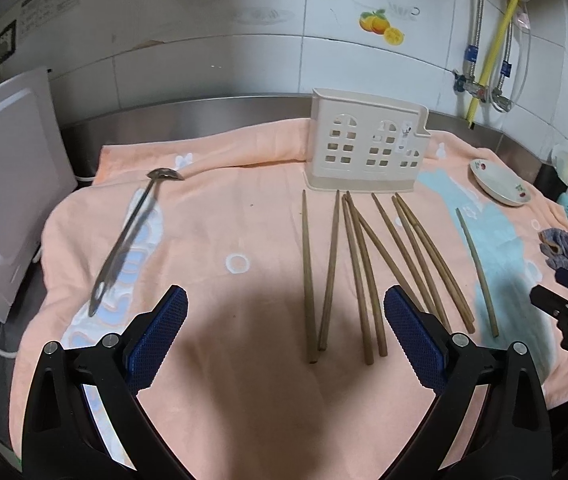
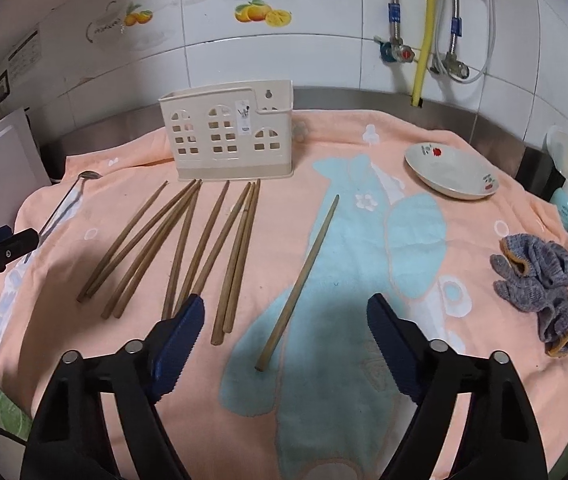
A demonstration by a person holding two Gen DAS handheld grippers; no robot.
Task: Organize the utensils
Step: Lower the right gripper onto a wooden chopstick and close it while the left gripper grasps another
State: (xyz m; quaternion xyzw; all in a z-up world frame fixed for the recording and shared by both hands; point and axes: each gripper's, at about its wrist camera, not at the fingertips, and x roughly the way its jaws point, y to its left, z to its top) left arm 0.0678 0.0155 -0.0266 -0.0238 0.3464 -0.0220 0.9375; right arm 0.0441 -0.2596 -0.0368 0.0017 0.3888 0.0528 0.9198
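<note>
Left claw (image 1: 286,316): jaws spread wide, nothing between the blue pads, nothing touched. It hangs over the peach towel (image 1: 212,240) that covers the surface. The near ends of the bundle of chopsticks (image 1: 358,272) lie ahead of it, between the pads and towards the right pad; whether that pad clears the nearest stick cannot be told from this angle.

Right claw (image 2: 286,322): jaws well apart, empty, no contact. A single chopstick (image 2: 302,280) lies on the towel directly ahead, its near end just in front of the gap, nearer the left pad. The bundle is just to the left of this claw.

Open room: bare towel ahead of the left claw on its left side, and ahead-right of the right claw.

Surroundings:
- The beige utensil holder (image 1: 366,148) stands upright beyond the far tips of the chopsticks.
- A metal ladle (image 1: 132,236) lies far left of the left claw.
- A white dish (image 2: 450,174) sits ahead-right of the right claw.
- A grey glove (image 2: 540,280) lies crumpled at the right edge.
- The tiled wall closes off the far side.
</note>
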